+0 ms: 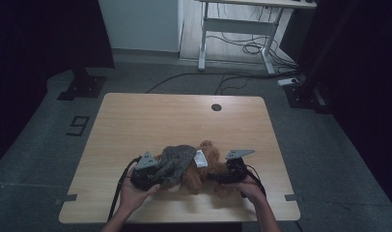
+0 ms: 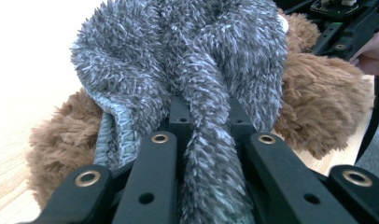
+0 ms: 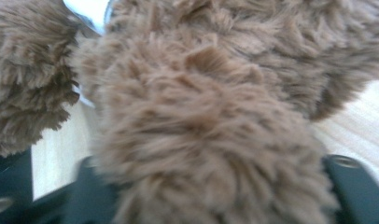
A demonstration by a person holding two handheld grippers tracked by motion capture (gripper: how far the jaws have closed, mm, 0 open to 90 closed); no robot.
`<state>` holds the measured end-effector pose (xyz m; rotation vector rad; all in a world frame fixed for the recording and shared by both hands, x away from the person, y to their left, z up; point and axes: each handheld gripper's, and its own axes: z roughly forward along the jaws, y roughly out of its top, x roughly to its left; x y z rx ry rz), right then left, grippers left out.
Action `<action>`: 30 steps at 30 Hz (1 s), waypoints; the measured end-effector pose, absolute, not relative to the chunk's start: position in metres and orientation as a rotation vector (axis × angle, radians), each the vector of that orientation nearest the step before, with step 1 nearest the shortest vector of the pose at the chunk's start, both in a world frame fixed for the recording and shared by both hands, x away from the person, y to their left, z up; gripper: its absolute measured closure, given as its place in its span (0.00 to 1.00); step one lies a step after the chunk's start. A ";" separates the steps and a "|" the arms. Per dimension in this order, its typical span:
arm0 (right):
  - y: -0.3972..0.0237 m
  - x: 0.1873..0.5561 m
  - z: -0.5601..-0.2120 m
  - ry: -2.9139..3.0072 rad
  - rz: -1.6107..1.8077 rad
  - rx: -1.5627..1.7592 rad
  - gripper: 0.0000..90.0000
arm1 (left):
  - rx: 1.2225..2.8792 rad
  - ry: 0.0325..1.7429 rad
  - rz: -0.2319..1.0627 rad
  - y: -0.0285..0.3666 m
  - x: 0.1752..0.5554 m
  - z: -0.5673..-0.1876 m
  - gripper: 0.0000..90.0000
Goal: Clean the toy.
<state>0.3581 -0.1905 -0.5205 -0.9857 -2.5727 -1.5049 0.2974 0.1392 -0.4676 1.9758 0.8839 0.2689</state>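
Table: pale wooden table [image 1: 136, 121] bears everything.
Left gripper [image 2: 211, 140]: clamped on fuzzy grey knitted sleeve [image 2: 201, 70] — stretching it.
Right gripper [image 1: 222, 177]: jaws part-closed around shaggy brown plush toy [image 3: 201, 140] — steadying it.

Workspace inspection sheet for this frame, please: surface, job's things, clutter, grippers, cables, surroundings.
Surface: wooden table, round grommet hole near far edge.
Job's things: brown plush toy with white tag; grey fuzzy garment draped over it.
Clutter: nothing seen.
Grippers: left gripper shut on the grey fuzzy garment; right gripper against brown plush, grip unclear.
Cables: one trails from each gripper; more on floor under far desk.
Surroundings: grey floor, dark curtains.
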 end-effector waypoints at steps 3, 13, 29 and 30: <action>-0.189 0.358 -0.518 -2.605 -1.544 -1.010 0.58 | 1.962 0.890 0.284 0.138 0.298 -0.467 0.87; -0.184 0.383 -0.511 -2.656 -1.711 -1.157 0.63 | 1.937 0.939 0.401 0.130 0.341 -0.450 0.87; -0.188 0.388 -0.521 -2.752 -1.699 -1.098 0.54 | 1.974 0.951 0.403 0.105 0.373 -0.425 0.86; -0.189 0.387 -0.522 -2.743 -1.699 -1.103 0.53 | 1.996 0.960 0.395 0.102 0.376 -0.431 0.86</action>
